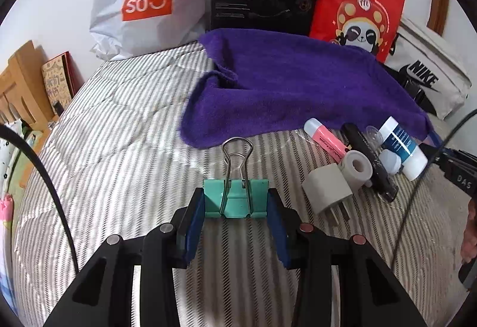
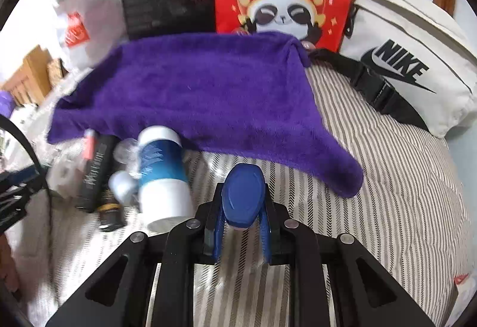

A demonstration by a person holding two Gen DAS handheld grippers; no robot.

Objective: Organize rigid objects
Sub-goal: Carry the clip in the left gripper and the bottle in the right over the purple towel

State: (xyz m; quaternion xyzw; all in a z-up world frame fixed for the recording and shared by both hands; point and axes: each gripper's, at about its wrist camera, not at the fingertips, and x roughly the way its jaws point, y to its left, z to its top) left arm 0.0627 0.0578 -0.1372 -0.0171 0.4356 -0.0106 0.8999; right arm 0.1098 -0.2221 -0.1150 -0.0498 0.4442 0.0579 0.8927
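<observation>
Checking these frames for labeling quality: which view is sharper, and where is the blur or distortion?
Left wrist view: sharp, the green binder clip and pink highlighter crisp; fisheye bends the bedspread stripes toward the rim. Right wrist view: motion-smeared on its left side, the white-and-blue bottle and black tube soft, while the blue object in the jaws stays fairly clear.

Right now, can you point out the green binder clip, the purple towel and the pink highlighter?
green binder clip (image 1: 235,201), left wrist view, on its green body.
purple towel (image 1: 286,82), left wrist view, on its middle.
pink highlighter (image 1: 326,140), left wrist view, on its pink barrel.
</observation>
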